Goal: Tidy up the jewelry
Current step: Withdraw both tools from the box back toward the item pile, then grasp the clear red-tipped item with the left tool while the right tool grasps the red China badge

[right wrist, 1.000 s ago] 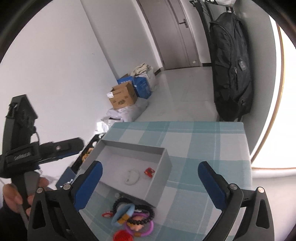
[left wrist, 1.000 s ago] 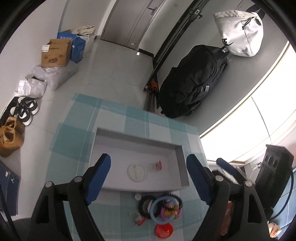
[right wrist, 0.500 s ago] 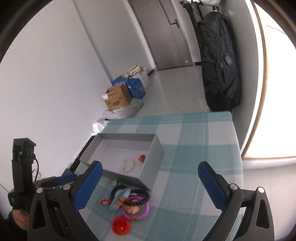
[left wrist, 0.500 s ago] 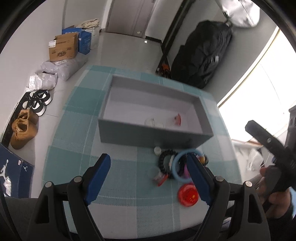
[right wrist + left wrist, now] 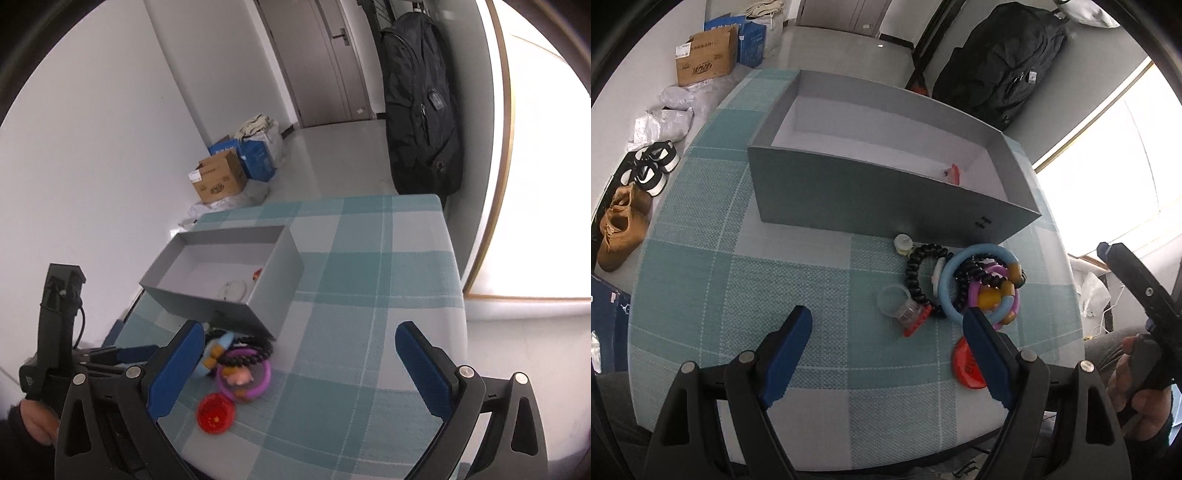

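The sorting looks barely begun. The grey box (image 5: pixel 886 192) stands open on the checked tabletop (image 5: pixel 738 295), and only two small things show inside it: a red piece (image 5: pixel 955 173) near its right-hand end in the left wrist view, and a pale ring-shaped piece (image 5: pixel 232 290) on its floor in the right wrist view. Most of the jewelry is outside, heaped on the cloth just in front of the box's near wall — a black beaded bracelet (image 5: pixel 916 273), a light blue ring (image 5: pixel 947 291) lying over it, a purple bracelet (image 5: pixel 258 384) with a small charm, a clear little ring with a red end (image 5: pixel 901 308), a white button-like piece (image 5: pixel 903 243) touching the box, and a red disc (image 5: pixel 216 411) nearest the table edge. The left tongs (image 5: pixel 890 326) stand wide apart and empty just above the clear ring, one finger's tip over the blue ring's edge. The right tongs (image 5: pixel 295 360) are likewise spread with nothing between them — hovering beside the heap. By the look of it nearly the whole pile is left to move.
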Demonstrator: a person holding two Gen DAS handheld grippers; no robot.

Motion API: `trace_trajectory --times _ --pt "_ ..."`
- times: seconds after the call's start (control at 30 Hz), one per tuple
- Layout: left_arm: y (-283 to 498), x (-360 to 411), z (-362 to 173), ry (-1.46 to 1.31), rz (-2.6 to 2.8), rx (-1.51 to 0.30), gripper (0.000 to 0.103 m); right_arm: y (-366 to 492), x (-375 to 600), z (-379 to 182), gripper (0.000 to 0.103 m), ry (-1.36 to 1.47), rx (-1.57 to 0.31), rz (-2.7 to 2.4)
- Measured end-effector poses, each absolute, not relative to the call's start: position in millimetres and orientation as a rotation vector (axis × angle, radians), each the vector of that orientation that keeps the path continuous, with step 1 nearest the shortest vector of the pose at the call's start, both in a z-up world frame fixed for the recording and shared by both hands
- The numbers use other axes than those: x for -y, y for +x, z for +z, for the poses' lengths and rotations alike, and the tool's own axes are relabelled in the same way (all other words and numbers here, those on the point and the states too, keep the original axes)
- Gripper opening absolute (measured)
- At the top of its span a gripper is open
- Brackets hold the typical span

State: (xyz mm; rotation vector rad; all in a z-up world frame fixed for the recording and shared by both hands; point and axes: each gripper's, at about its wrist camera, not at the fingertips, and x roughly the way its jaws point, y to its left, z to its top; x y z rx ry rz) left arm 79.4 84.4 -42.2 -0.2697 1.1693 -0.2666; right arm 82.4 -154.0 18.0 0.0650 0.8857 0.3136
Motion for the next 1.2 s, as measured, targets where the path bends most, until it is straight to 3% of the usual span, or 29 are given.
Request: trace_trajectory --times 0.07,0.2,0.3,0.43,0.5,0.6,0.77,0.83,1.2 --pt "79 -84 -41 -0.246 -0.267 -1.167 0.078 83 156 17 0.103 0.071 -0.891 0.311" --pt "73 -76 -41 -0.125 -0.233 -1.162 0.062 84 155 17 0.103 0.073 -0.894 0.309" --pt "70 -71 -41 -0.082 -0.226 -1.156 0.062 83 152 18 0.103 0.063 -0.888 0.316" --pt "71 -60 -40 -0.004 -0.236 -1.146 0.042 82 147 17 0.103 0.039 -0.891 0.321" --pt "70 -57 -40 0.034 -0.247 -1.146 0.041 81 145 16 0.103 0.023 -0.892 0.321" --pt "68 -55 -41 0.01 -0.28 -1.152 0.024 81 145 15 0.103 0.015 -0.899 0.32" --pt "66 -53 -38 0.025 -0.302 -1.144 0.021 82 146 10 0.103 0.015 -0.921 0.324" --pt "65 -53 -36 0.028 -0.306 -1.137 0.014 81 146 8 0.103 0.012 -0.927 0.324" --pt "70 -65 -31 -0.062 -0.315 -1.136 0.013 75 133 2 0.103 -0.051 -0.945 0.35"
